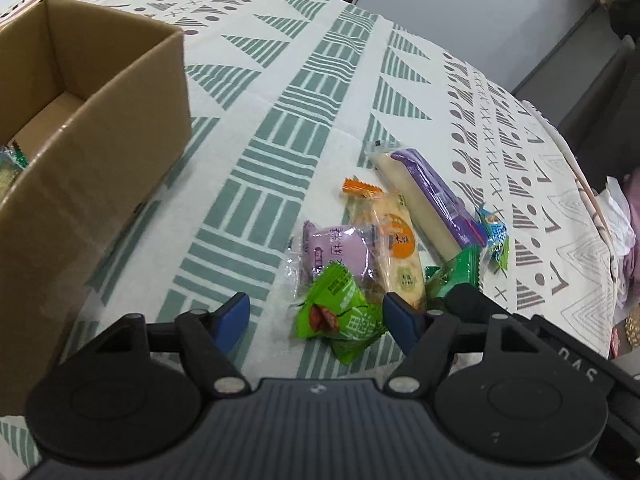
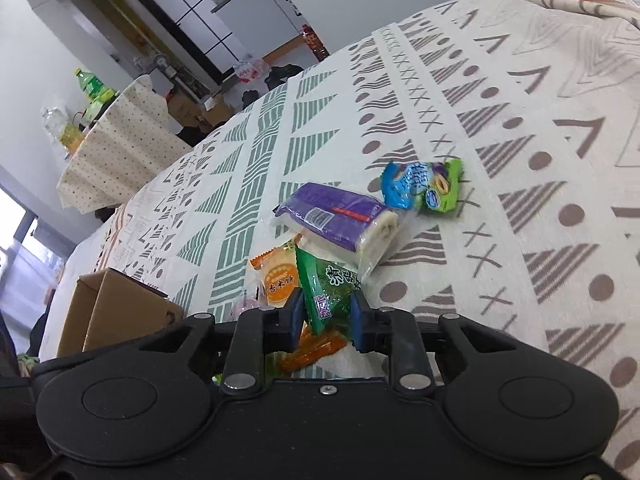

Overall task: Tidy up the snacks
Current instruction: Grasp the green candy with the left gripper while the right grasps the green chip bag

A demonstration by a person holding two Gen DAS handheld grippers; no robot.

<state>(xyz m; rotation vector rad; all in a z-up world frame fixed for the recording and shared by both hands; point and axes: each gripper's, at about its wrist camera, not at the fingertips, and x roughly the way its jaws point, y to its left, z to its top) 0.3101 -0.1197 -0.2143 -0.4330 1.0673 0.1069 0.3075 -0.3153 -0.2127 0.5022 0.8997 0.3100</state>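
Observation:
Several snack packets lie in a heap on the patterned cloth. In the left wrist view my left gripper (image 1: 316, 318) is open around a bright green packet (image 1: 340, 316), beside a purple round packet (image 1: 344, 254), an orange cracker packet (image 1: 400, 248) and a long purple-and-white bar (image 1: 428, 196). My right gripper (image 2: 326, 316) is shut on a dark green packet (image 2: 328, 288); this gripper shows at the right of the left wrist view (image 1: 468, 300). A blue-green packet (image 2: 424, 186) lies apart. The open cardboard box (image 1: 100, 128) stands at the left.
The box holds a green packet (image 1: 10, 164) in its corner. In the right wrist view the box (image 2: 116, 312) is at lower left. A side table with bottles (image 2: 96, 96) stands beyond the cloth. The cloth's edge drops off at the right (image 1: 580, 184).

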